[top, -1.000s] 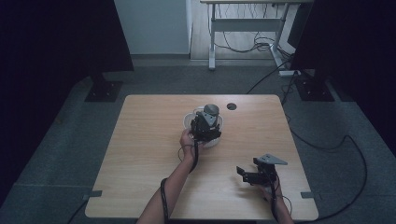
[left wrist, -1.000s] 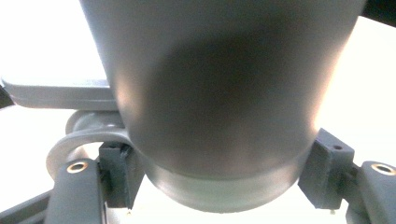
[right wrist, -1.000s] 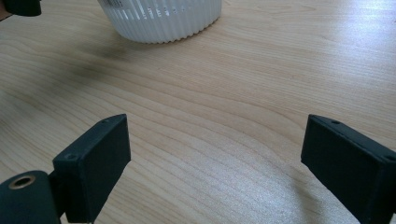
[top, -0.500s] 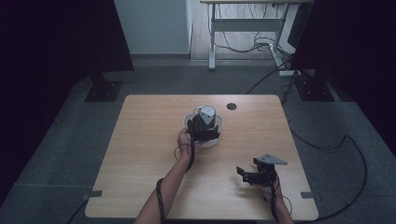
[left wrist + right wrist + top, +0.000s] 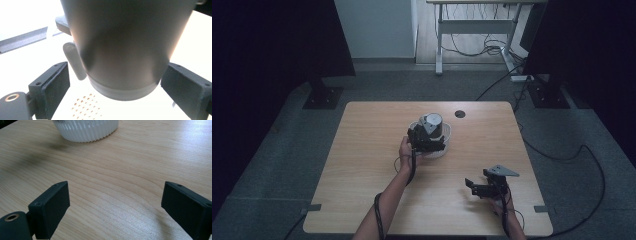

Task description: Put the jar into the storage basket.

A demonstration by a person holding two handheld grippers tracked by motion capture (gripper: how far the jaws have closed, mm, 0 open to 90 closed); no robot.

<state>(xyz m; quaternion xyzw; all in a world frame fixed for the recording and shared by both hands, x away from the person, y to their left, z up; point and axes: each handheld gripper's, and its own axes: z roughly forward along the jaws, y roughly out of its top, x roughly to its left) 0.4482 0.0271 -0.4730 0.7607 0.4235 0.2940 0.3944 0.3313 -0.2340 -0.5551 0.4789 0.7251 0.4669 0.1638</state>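
Shifted slightly toward the person with the left tool [image 5: 428,139], the grey cup [image 5: 125,45] over the white bowl [image 5: 447,131] mid-bench [image 5: 362,150], between spread jaws, not clamped; right tool [image 5: 479,187] parted, well nearer from bowl.

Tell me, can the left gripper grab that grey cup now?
Probably yes. The left gripper has its jaws open on either side of the grey cup, which stands in the white ribbed bowl; nothing sits between them.

Cup [image 5: 431,124] apparently in bowl [image 5: 447,134], mid-table [image 5: 362,150]; right claw [image 5: 477,187] nearer
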